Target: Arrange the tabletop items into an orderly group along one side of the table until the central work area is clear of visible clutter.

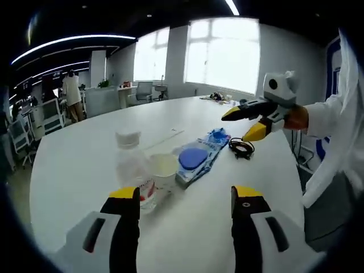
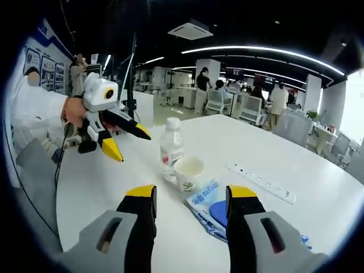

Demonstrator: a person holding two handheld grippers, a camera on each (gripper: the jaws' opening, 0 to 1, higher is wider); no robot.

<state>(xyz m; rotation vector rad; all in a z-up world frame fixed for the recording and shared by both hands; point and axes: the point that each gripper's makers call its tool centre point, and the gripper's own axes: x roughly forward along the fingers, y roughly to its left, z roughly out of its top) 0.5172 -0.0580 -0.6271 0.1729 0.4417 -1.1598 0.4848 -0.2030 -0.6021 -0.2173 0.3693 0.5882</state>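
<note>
On the white table [image 1: 79, 159] a clear water bottle [image 1: 133, 168] stands beside a paper cup [image 1: 164, 168]. A blue packet [image 1: 200, 154] with a blue disc on it lies to their right, and a black cable coil [image 1: 242, 148] lies past it. My left gripper [image 1: 186, 196] is open, just short of the bottle and cup. My right gripper [image 1: 242, 124] hovers open above the coil. In the right gripper view the bottle [image 2: 171, 149], cup [image 2: 188, 172] and packet [image 2: 206, 208] lie before my open right gripper [image 2: 191, 196]. The left gripper [image 2: 131, 145] hangs open left of the bottle.
A white power strip [image 1: 165, 138] [image 2: 261, 183] lies behind the cup. Small clutter [image 1: 219, 96] sits at the table's far edge. A person's white sleeve [image 1: 335, 119] holds the right gripper. Office desks, chairs and people stand beyond the table.
</note>
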